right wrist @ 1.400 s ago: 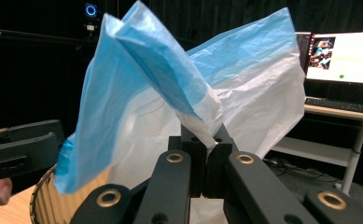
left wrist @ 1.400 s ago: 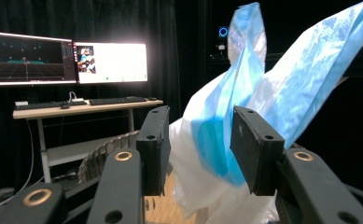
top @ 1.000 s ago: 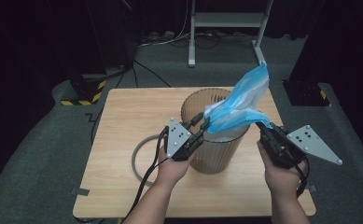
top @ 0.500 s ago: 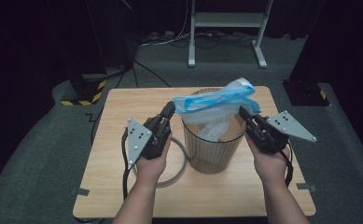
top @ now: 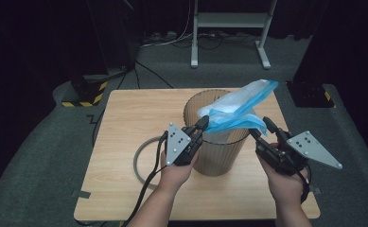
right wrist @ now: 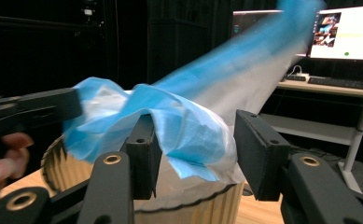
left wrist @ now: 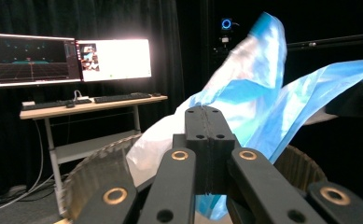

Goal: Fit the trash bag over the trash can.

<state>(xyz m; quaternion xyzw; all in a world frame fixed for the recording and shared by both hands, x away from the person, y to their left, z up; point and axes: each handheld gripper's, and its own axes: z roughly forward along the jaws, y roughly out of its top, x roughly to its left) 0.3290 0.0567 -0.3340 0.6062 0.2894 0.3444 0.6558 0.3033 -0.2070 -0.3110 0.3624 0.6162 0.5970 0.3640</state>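
The person is lining a ribbed brown bin (top: 217, 142) that stands near the middle of the wooden desk (top: 125, 189), using a blue and white plastic bag (top: 236, 109). The bag hangs above the bin's mouth, its lower part drooping into the opening and its far end flaring up and away to the right.

The left tool (top: 201, 126) is clamped tight on a fold of the bag at the near-left rim; in the left gripper view its two jaws meet flush with the blue film pinched between them. The right tool (top: 262, 128) stands with its jaws parted at the near-right side of the bin. In the right gripper view the crumpled edge of the bag (right wrist: 188, 130) lies in the gap between the jaws, draped against the left one and not yet pinched.

As I see it, the step in hand is getting a second hold so the mouth of the bag can be spread. To do that well, I'd say the right tool should close on a single layer of the edge, not the whole bunch, and well apart from the left tool's grip. Then both should draw outward gently and level, so the thin film opens without tearing and can be folded down over the rim.

A grey ring (top: 141, 161) lies on the desk left of the bin, clear of the work
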